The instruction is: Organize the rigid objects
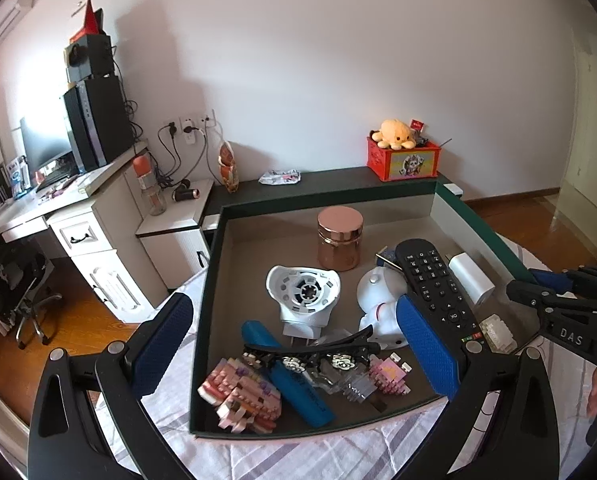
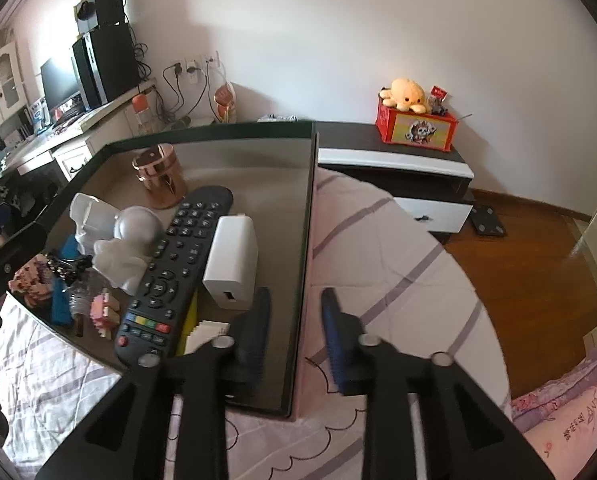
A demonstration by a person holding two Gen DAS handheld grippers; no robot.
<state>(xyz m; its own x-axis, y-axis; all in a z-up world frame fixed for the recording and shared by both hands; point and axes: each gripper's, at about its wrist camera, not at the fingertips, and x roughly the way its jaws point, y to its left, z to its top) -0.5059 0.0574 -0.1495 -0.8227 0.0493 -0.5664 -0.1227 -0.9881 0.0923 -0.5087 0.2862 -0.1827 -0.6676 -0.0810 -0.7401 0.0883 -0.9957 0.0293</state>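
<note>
Dark-green cardboard forms the shallow tray (image 1: 210, 280) that lies on a striped bedspread (image 1: 298, 456) and holds the rigid objects. Inside it, a black remote control (image 1: 434, 284) lies lengthwise near the right wall, with a white charger block (image 1: 471, 282) just beside it. A copper-coloured lidded jar (image 1: 340, 238) stands upright toward the far wall. Nearer the middle sit a white plug-in device (image 1: 303, 294) and a white figurine (image 1: 378, 296). Along the near wall lie a pink brick model (image 1: 240, 394), a blue bar (image 1: 294, 380) and a black hair clip (image 1: 310, 350).

The left gripper (image 1: 294, 356) hangs over the near edge with its blue pads wide apart, gripping nothing. The right gripper (image 2: 294, 340) straddles the tray's right wall, one pad inside and one outside, parted and clear of the wall. Beyond the bed, a red box (image 1: 402, 162) with a yellow plush octopus (image 1: 394, 133) sits on a low cabinet.
</note>
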